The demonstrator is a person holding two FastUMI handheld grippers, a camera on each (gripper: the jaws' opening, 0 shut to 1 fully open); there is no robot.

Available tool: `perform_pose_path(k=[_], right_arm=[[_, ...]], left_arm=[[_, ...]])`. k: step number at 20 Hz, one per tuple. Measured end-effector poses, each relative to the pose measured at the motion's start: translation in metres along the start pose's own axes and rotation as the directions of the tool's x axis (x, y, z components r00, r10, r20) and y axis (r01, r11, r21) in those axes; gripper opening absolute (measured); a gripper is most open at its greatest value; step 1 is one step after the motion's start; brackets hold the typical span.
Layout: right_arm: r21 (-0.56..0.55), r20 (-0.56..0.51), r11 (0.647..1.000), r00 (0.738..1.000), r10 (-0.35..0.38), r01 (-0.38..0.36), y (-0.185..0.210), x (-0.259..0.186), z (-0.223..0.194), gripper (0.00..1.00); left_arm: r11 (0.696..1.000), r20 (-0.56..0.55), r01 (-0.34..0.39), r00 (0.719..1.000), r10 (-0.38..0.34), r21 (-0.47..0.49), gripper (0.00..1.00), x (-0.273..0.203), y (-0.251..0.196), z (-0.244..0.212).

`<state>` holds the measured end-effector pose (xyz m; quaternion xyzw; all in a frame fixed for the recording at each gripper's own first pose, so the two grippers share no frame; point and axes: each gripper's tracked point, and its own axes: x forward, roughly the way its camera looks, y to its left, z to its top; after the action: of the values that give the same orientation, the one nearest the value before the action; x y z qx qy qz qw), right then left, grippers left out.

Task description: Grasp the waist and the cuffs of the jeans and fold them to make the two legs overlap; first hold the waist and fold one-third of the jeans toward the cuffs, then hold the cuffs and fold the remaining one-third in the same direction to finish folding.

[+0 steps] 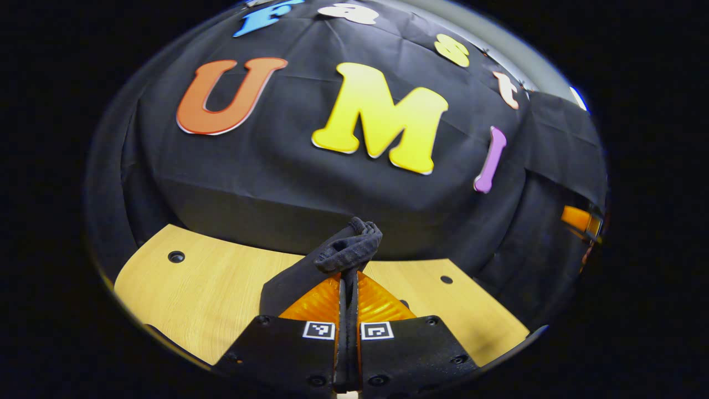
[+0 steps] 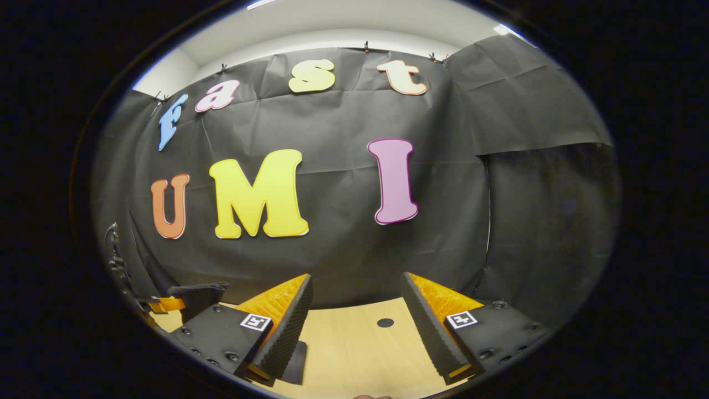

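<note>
My left gripper [image 1: 348,277] is clamped tight on a bunched edge of the dark jeans [image 1: 349,249], lifted above the wooden table [image 1: 194,293]; the fabric trails down and left from my fingertips. My right gripper [image 2: 357,316] stands wide apart, holding nothing, over bare tabletop. A dark patch of cloth lies just left of it. I judge the right must travel leftward to grip.

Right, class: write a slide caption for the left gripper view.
Left tool shut on a bunched fold of dark jeans, lifted above the wooden table.
</note>
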<state>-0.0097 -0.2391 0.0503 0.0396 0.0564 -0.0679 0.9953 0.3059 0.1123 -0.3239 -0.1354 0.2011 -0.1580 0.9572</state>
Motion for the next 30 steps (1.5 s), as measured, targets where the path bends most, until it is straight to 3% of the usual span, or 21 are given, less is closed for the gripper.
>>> perform_pose_path(k=[6, 12, 16, 19, 20, 23, 24, 25, 27, 29, 30], right_arm=[[0.014, 0.002, 0.999, 0.999, -0.036, 0.036, -0.017, -0.008, -0.001, 0.98], [0.018, 0.001, 0.997, 0.997, -0.075, 0.075, -0.036, -0.018, -0.002, 0.98], [0.027, -0.015, 0.995, 0.996, -0.093, 0.094, -0.045, -0.024, -0.009, 0.99], [0.018, -0.027, 0.995, 0.995, -0.097, 0.097, -0.046, -0.027, -0.016, 0.98], [0.016, -0.032, 0.995, 0.995, -0.095, 0.095, -0.044, -0.028, -0.018, 0.98], [-0.003, -0.050, 0.996, 0.995, -0.091, 0.091, -0.040, -0.029, -0.029, 0.98], [-0.010, -0.055, 0.996, 0.995, -0.087, 0.087, -0.038, -0.030, -0.031, 0.94], [-0.017, -0.062, 0.996, 0.995, -0.083, 0.083, -0.036, -0.030, -0.034, 0.98], [-0.029, -0.066, 0.997, 0.995, -0.079, 0.077, -0.032, -0.030, -0.039, 0.99], [-0.030, -0.073, 0.998, 0.995, -0.064, 0.062, -0.023, -0.028, -0.042, 0.94], [-0.028, -0.074, 0.998, 0.996, -0.056, 0.054, -0.017, -0.026, -0.043, 0.94]], left_arm=[[0.983, -0.129, 0.063, 0.991, -0.041, 0.174, 0.03, 0.027, -0.048, -0.070], [0.910, -0.259, 0.113, 0.966, -0.006, 0.398, 0.04, 0.037, -0.070, -0.144], [0.886, -0.317, 0.134, 0.948, 0.015, 0.445, 0.05, 0.039, -0.067, -0.178], [0.878, -0.397, 0.193, 0.918, -0.004, 0.437, 0.08, 0.039, -0.067, -0.207], [0.876, -0.397, 0.212, 0.917, -0.025, 0.433, 0.34, 0.036, -0.073, -0.206], [0.880, -0.350, 0.178, 0.936, -0.014, 0.440, 0.82, 0.038, -0.075, -0.199], [0.884, -0.348, 0.173, 0.937, -0.012, 0.434, 0.83, 0.038, -0.074, -0.198], [0.888, -0.345, 0.172, 0.939, -0.017, 0.426, 0.82, 0.037, -0.076, -0.198], [0.896, -0.354, 0.195, 0.934, -0.045, 0.400, 0.84, 0.032, -0.083, -0.198], [0.889, -0.326, 0.193, 0.944, -0.053, 0.414, 0.89, 0.025, -0.087, -0.185], [0.890, -0.308, 0.193, 0.949, -0.063, 0.414, 0.98, 0.020, -0.089, -0.176]])
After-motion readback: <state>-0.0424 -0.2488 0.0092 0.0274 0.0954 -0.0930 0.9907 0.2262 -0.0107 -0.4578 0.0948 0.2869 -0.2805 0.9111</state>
